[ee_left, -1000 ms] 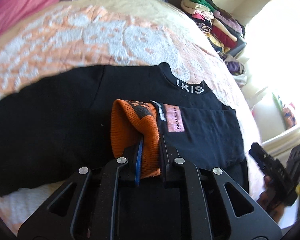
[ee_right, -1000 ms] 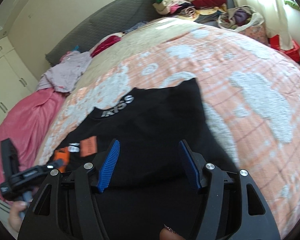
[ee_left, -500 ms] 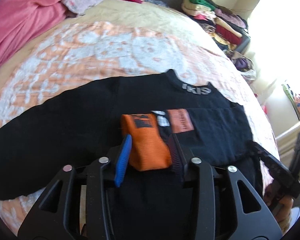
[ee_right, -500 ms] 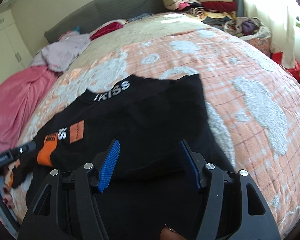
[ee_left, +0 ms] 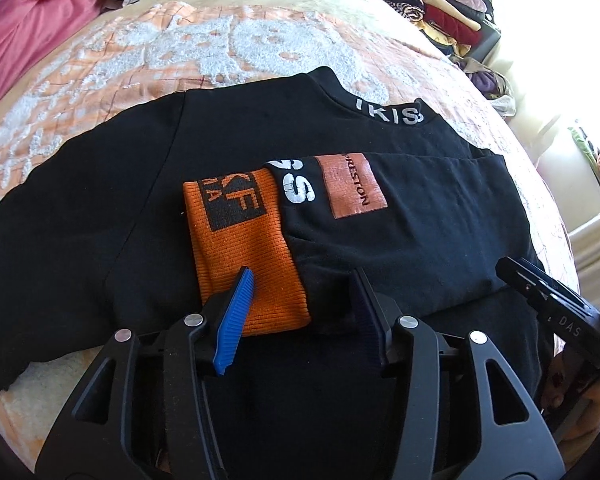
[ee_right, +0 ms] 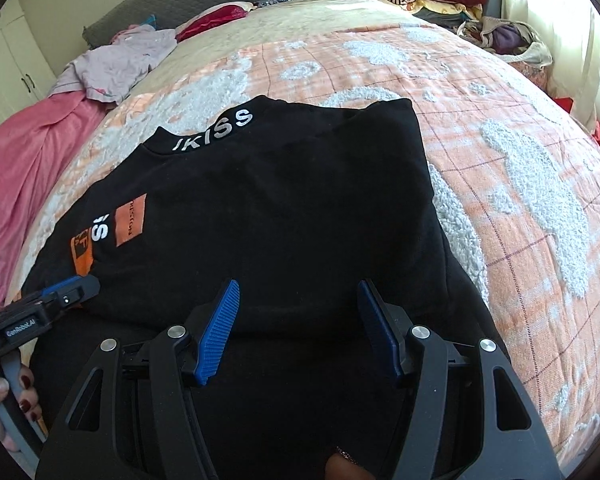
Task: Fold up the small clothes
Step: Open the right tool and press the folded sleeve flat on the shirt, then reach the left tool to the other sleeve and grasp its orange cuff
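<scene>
The soft, limp black sweatshirt (ee_left: 228,168) should be pinched at an edge; the left hand-held gripper (ee_left: 300,312), just opened, straddles its orange cuff (ee_left: 252,264) unpinched, while the right hand-held gripper (ee_right: 296,328) gapes empty.

One black sweatshirt (ee_left: 260,152) on bed; one orange cuff (ee_left: 244,248), one orange patch (ee_left: 352,184) showing. Two grippers: left gripper (ee_left: 300,304), right gripper (ee_right: 300,320), two blue pads each. One pink blanket (ee_right: 24,168). One stack of folded clothes (ee_left: 432,4). One lilac garment (ee_right: 112,64)
</scene>
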